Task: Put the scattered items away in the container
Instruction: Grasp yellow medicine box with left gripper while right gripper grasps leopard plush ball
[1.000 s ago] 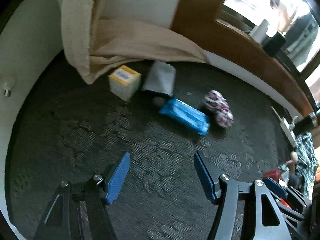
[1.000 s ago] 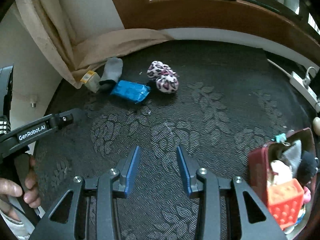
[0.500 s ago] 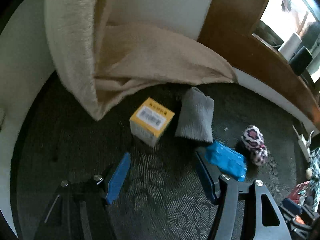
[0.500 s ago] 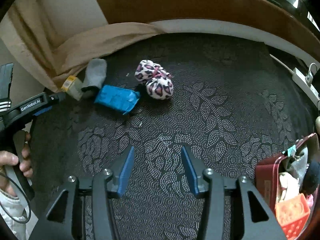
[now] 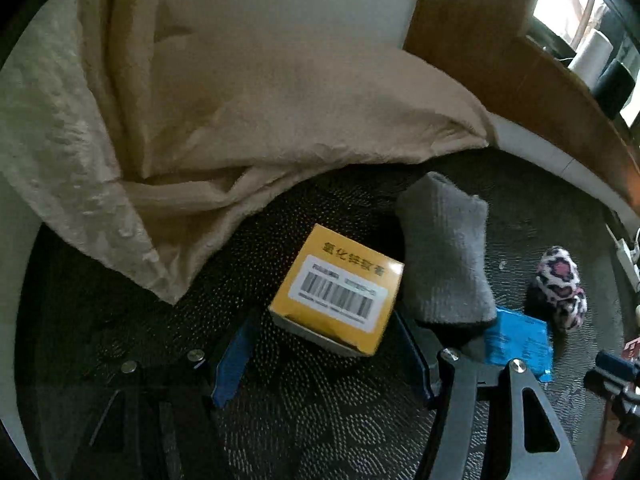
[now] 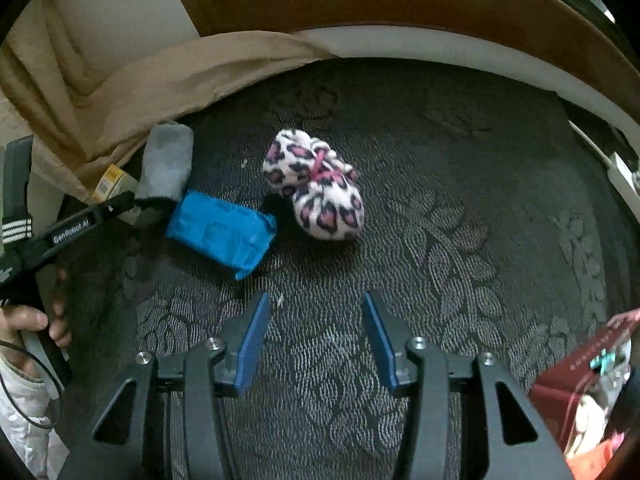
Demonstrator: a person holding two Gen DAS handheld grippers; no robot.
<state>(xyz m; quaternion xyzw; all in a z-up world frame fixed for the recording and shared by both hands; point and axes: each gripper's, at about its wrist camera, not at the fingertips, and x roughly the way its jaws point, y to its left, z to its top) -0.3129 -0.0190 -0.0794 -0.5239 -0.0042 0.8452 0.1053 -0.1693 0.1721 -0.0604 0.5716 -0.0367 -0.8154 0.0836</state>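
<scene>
— So where do we have the left gripper (image 5: 320, 344)?
— Spread wide around the box (image 5: 338, 292) on the carpet (image 5: 320, 420), one blue finger on each side; we can't tell if either touches. The sock (image 5: 444, 252) lies just right of the box.
— And our right gripper (image 6: 316, 328)?
— Open and empty, above the carpet, short of the blue pack (image 6: 220, 232) and spotted slippers (image 6: 316, 196). We see the red container (image 6: 580, 372) at the far right edge, already holding things.
</scene>
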